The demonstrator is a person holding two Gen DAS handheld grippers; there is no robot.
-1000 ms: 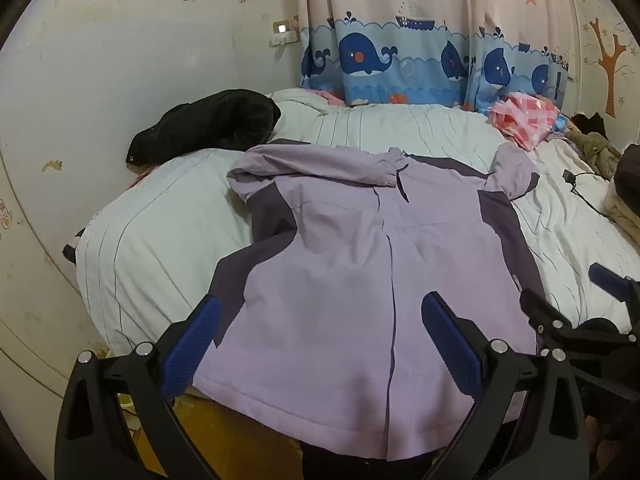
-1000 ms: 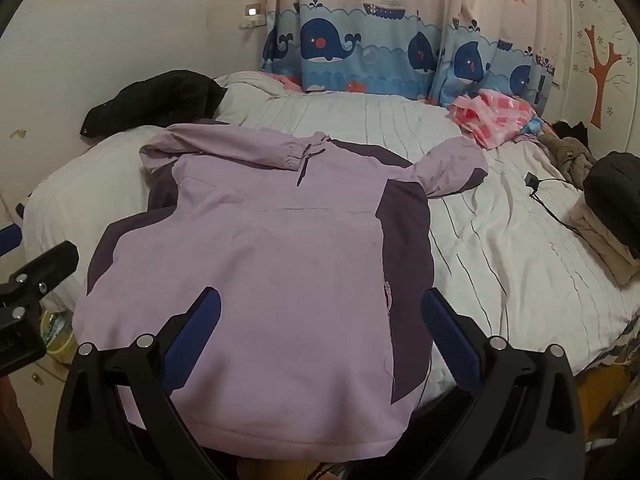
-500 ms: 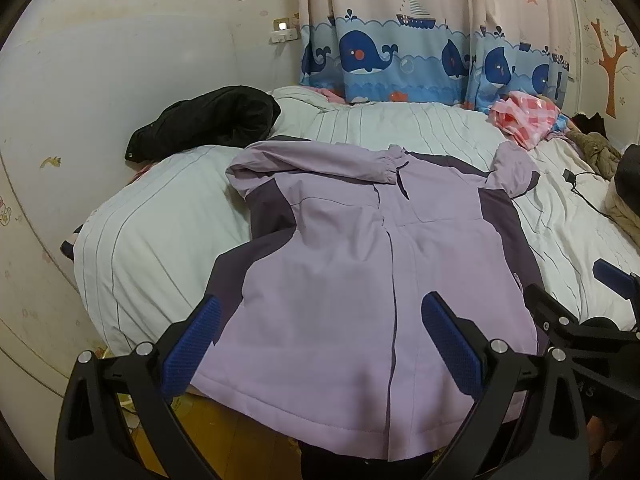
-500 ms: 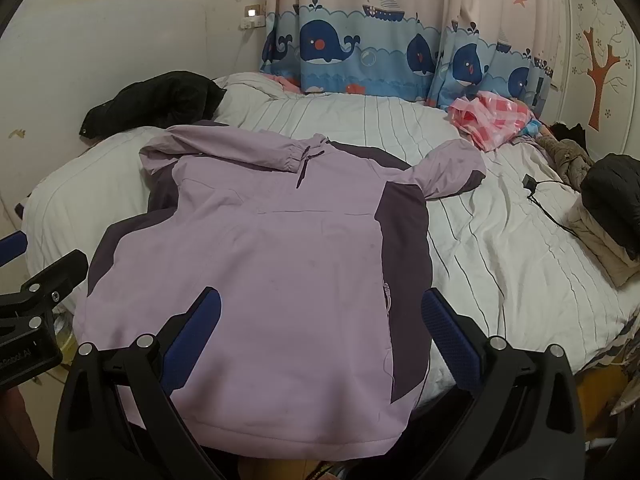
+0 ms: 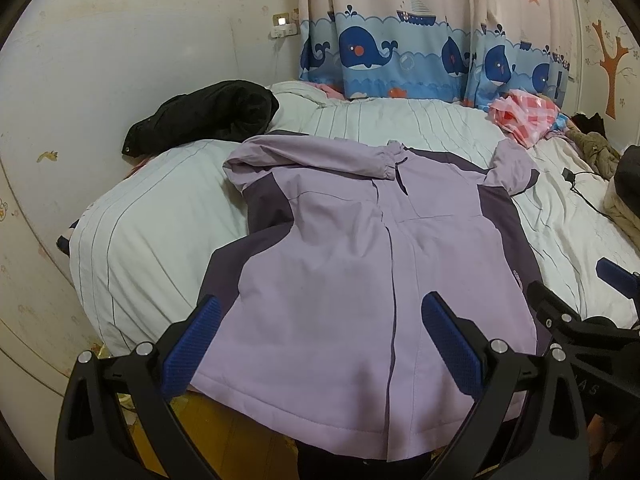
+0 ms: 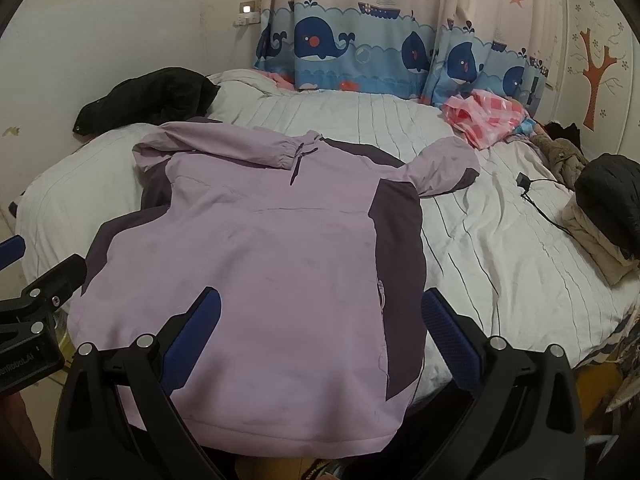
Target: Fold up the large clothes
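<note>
Jacket: your lilac jacket (image 5: 340,280) w/ dark purple side panels lies flat on the bed (image 5: 160,232), front up, zip seam running near-to-far down the middle; hem hangs over the near edge; collar end points far, toward the curtain.
Sleeves: left sleeve (image 5: 312,156) folded across the chest near the collar, cuff ending about mid-jacket; right sleeve (image 6: 444,164) sticks out to the right, bunched, resting on the sheet.
Left gripper: your left gripper (image 5: 320,344) hangs above the near hem, jaws spread wide, nothing between the blue pads (image 5: 192,344); not touching the cloth as far as you can tell.
Right gripper: your right gripper (image 6: 320,340) sits over the near right part of the jacket, jaws likewise apart & empty; in the left wrist view its frame shows at the right edge, beside the jacket's right hem.
Bed: white striped sheet, rumpled on the right side.
Black coat: black coat (image 5: 204,120) heaped at far left, by the wall; well apart from the jacket.
Pink cloth: pink checked cloth (image 6: 484,116) at far right, near the curtain.
Cable: black charger cable (image 6: 532,192) on the sheet, right of the right sleeve.
Clothes pile: dark & beige pile (image 6: 604,212) at the right edge.
Curtain: whale-print curtain (image 5: 400,48) behind the bed.
</note>
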